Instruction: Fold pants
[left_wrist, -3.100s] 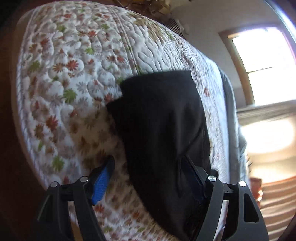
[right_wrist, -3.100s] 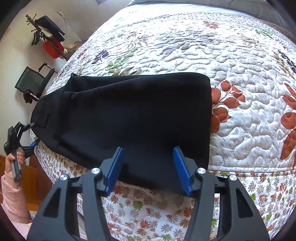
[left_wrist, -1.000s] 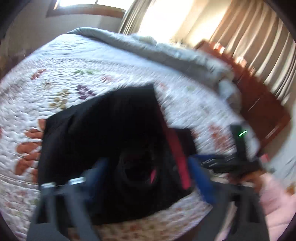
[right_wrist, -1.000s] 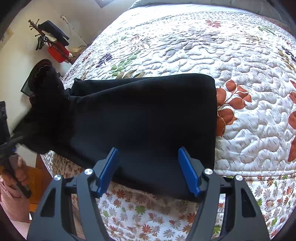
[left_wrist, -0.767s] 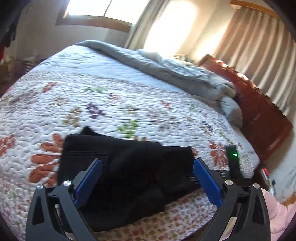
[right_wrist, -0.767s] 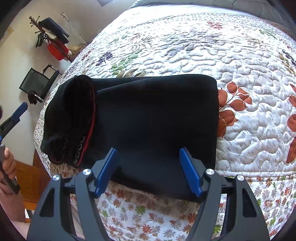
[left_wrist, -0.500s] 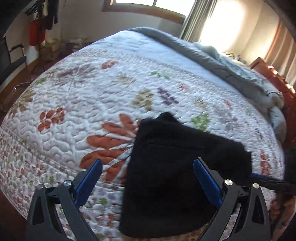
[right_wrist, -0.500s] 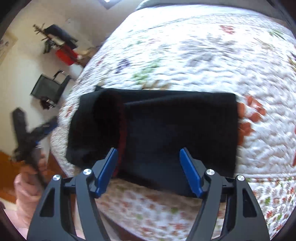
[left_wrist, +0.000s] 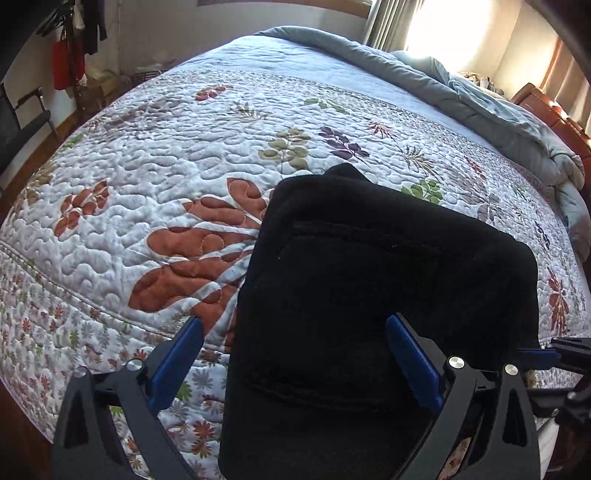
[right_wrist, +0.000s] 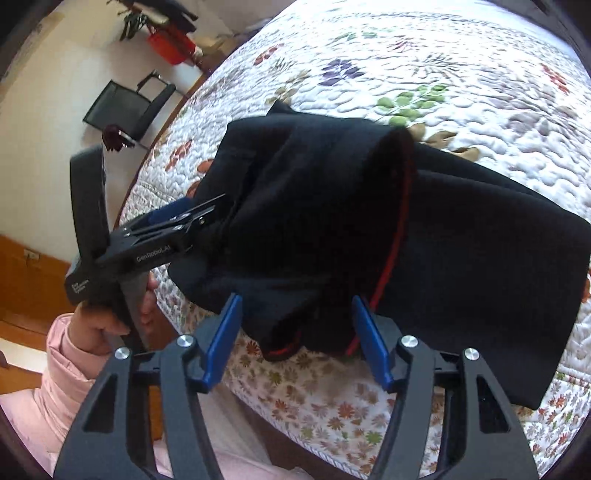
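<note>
A: Item one, the pants (left_wrist: 388, 288). Where were they?

B: Black, lying folded on the quilt (left_wrist: 177, 155) near the bed's near edge. In the right wrist view the pants (right_wrist: 461, 236) had one end doubled over the rest, a red trim line running along the folded-over part. The lower corner hung a little past the quilt's flowered border.

A: Item two, the left gripper (left_wrist: 295, 354)?

B: Jaws stood wide apart, one blue pad over the quilt's border, the other over the black cloth. Nothing was pinched between them. From the right wrist view the left gripper (right_wrist: 199, 214) sat at the pants' left edge, its tips close to or on the cloth; contact could not be told. A hand (right_wrist: 107, 317) in a pink sleeve (right_wrist: 48, 384) held its handle.

A: Item three, the right gripper (right_wrist: 297, 332)?

B: Jaws partly apart, having just been closing. The folded end of the pants lay in view between the blue pads, but the pads did not press on it. In the left wrist view only a bit of the right gripper (left_wrist: 554, 354) showed at the right edge, beside the pants.

A: Other entries?

B: A grey blanket (left_wrist: 461, 96) bunched along the far side of the bed, a black chair (right_wrist: 129, 107) on the floor, a red bag (right_wrist: 170, 46) by the wall.
</note>
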